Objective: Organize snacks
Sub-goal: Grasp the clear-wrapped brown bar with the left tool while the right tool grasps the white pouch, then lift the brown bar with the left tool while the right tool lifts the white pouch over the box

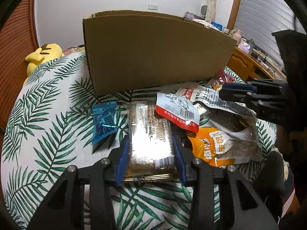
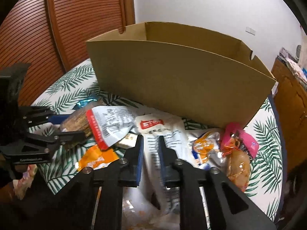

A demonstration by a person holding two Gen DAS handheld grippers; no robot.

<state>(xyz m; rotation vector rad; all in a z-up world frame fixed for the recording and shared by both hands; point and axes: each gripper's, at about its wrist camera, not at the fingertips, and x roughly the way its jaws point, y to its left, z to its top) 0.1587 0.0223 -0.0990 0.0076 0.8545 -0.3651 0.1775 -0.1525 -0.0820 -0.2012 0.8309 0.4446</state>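
- Leaf-print cloth (image 1: pixel 48 115) covers the bed where the work goes on; a slatted wooden door and a white wall stand behind.
- An open cardboard box (image 1: pixel 153 55) sits upright on the cloth, just behind a heap of snack packets.
- The left gripper (image 1: pixel 150 161) has its blue pads on both long sides of a clear-wrapped brown bar (image 1: pixel 149 134); the jaws look closed on it, though the bar seems to rest on the cloth.
- A blue packet (image 1: pixel 103 122) lies just beside the bar, apart from the grip.
- The right gripper (image 2: pixel 150 151) stands narrow over a white pouch (image 2: pixel 159 132); the pouch runs between the pads, but blur hides any contact, so I cannot tell if it is held.
- A red-edged packet (image 2: pixel 107 124), an orange packet (image 2: pixel 96 159) and a pink packet (image 2: pixel 239 140) lie mixed in the heap, some overlapping.
- Step in hand, as I judge: picking up, the left taking the bar.
- Next move calls for lifting the bar clear of the red-edged packet lapping its far end, then carrying it over the box's near wall and letting go inside.
- Nothing can be seen inside the box from either view.
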